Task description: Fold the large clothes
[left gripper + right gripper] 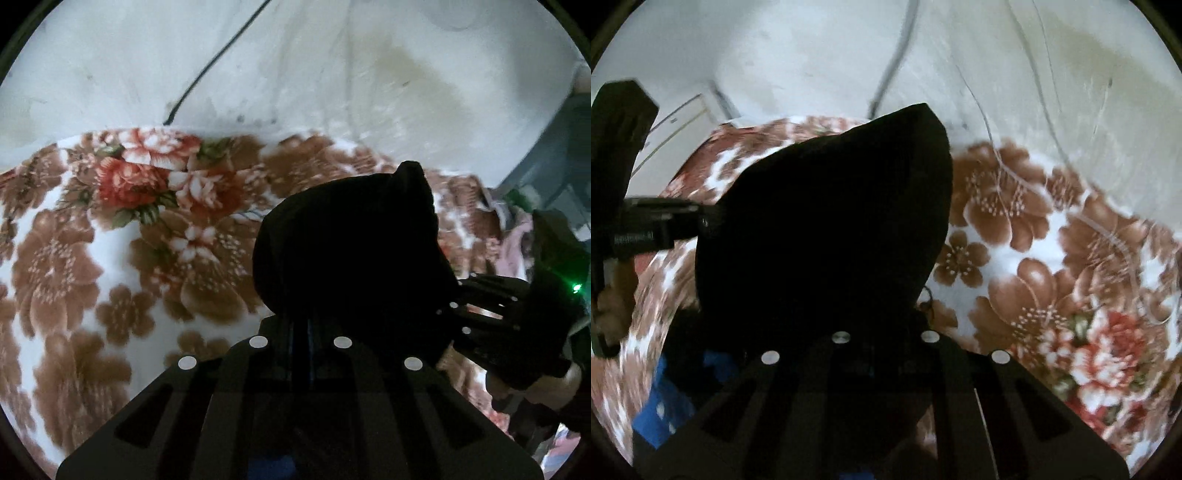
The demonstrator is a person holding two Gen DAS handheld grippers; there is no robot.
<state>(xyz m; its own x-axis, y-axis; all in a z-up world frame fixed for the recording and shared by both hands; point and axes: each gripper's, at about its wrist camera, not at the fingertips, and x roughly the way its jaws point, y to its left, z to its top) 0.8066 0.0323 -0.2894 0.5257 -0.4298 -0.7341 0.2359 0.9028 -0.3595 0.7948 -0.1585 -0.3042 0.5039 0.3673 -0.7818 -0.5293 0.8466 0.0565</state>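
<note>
Both grippers are clamped on black cloth. Left gripper point(301, 317): jaws together, a bunched wad of the cloth point(351, 240) rising straight out of the tips. Right gripper point(882, 328): same, jaws together w/ a bigger dark fold point(827, 221) standing up in front of the lens. Pads themselves are buried in fabric, so exact bite depth can't be read.

The cloth is held off the floral blanket point(74, 258), which covers the surface below; pale wall point(332, 55) behind, a thin cable point(218, 59) running down it. Right view shows the blanket point(1034, 258) spreading to the right, plus something blue point(661, 398) low left, unclear what.

Each view catches the other gripper at its edge: right one point(491, 314) at the right of the left view, left one point(653, 229) at the left of the right view. So the two grips sit side by side, near each other.

Prob. reason: pinching two pts on one edge lets the garment hang & be spread or laid over, i.e. start of a fold. Both views blurred. Risk: the thick wad may slip if only a few layers are caught.
</note>
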